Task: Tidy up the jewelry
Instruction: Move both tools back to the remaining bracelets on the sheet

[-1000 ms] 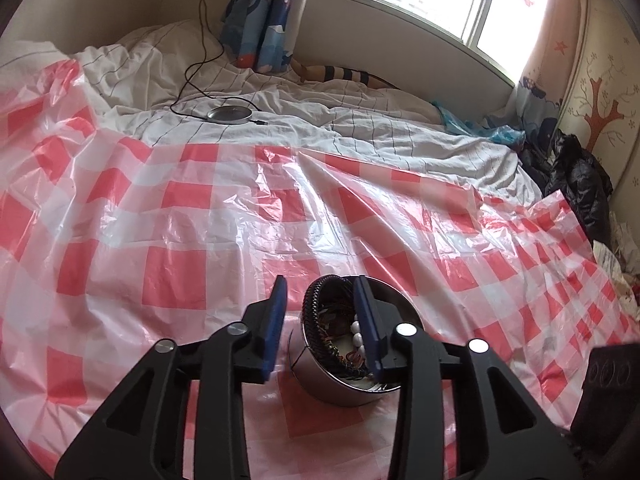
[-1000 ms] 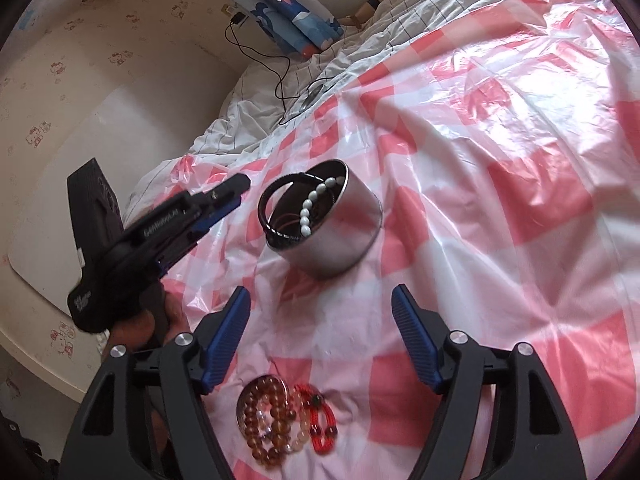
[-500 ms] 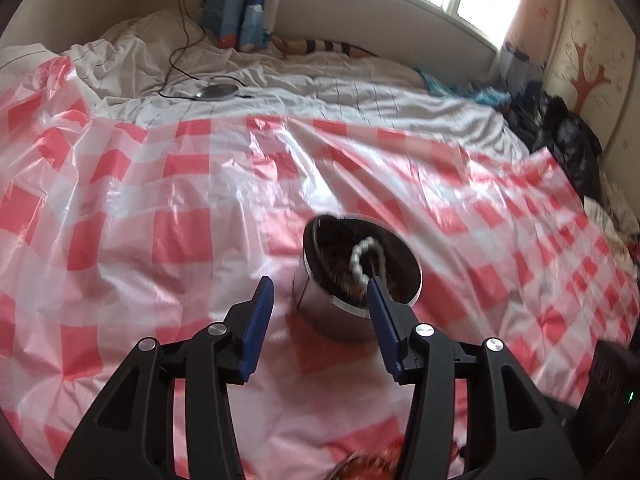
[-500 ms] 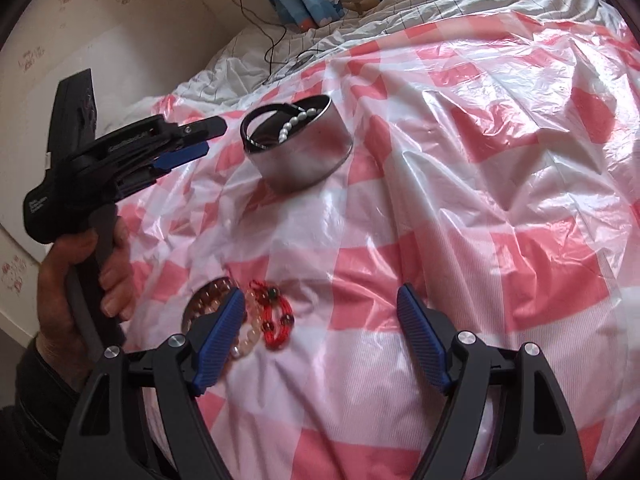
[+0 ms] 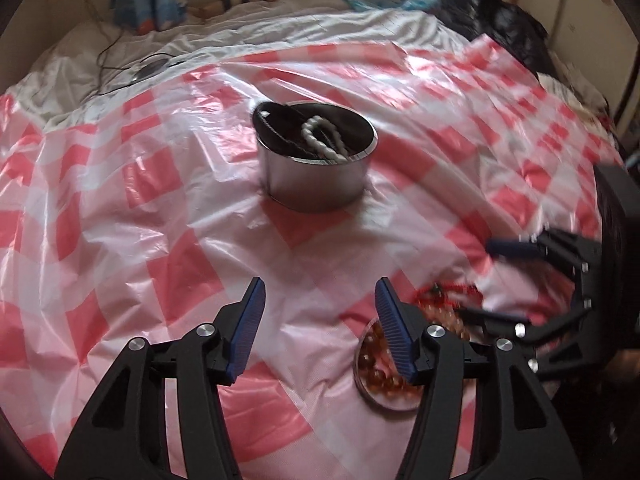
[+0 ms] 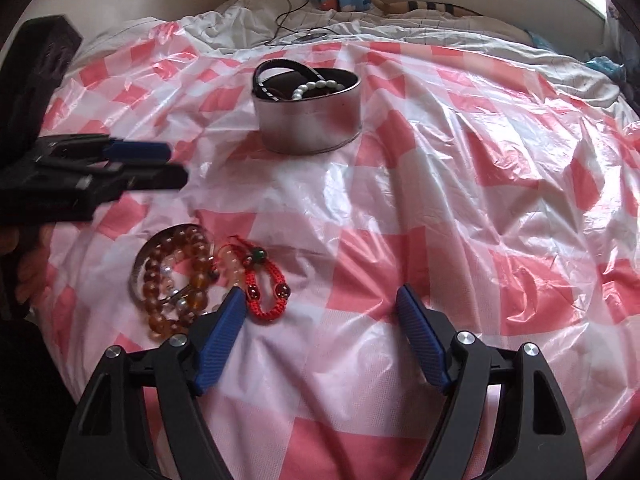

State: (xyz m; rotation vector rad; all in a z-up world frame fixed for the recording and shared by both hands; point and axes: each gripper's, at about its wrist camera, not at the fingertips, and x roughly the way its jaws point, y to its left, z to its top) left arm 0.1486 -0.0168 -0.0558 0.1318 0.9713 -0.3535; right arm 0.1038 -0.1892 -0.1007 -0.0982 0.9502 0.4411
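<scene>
A round metal tin [image 5: 316, 176] [image 6: 310, 120] stands on the red-checked plastic sheet and holds a black bangle [image 6: 276, 70] and a white pearl bracelet [image 5: 322, 138] [image 6: 316, 88]. An amber bead bracelet [image 6: 172, 280] [image 5: 378, 372] and a red cord bracelet [image 6: 266, 280] [image 5: 444, 296] lie on the sheet nearer me. My left gripper [image 5: 318, 320] is open and empty, short of the tin; it also shows in the right wrist view [image 6: 156, 164]. My right gripper [image 6: 320, 316] is open and empty, its left finger by the bracelets; it also shows in the left wrist view [image 5: 492, 280].
The checked sheet [image 6: 480, 200] covers a bed with a white duvet [image 6: 440, 36] behind. A black cable and round charger [image 5: 150, 68] lie on the duvet at the back. Dark clothing [image 5: 504, 28] is piled at the far right.
My left gripper has pulled back from the tin, which now stands farther ahead, and its jaws stand wider. My right gripper has come closer to the loose bracelets.
</scene>
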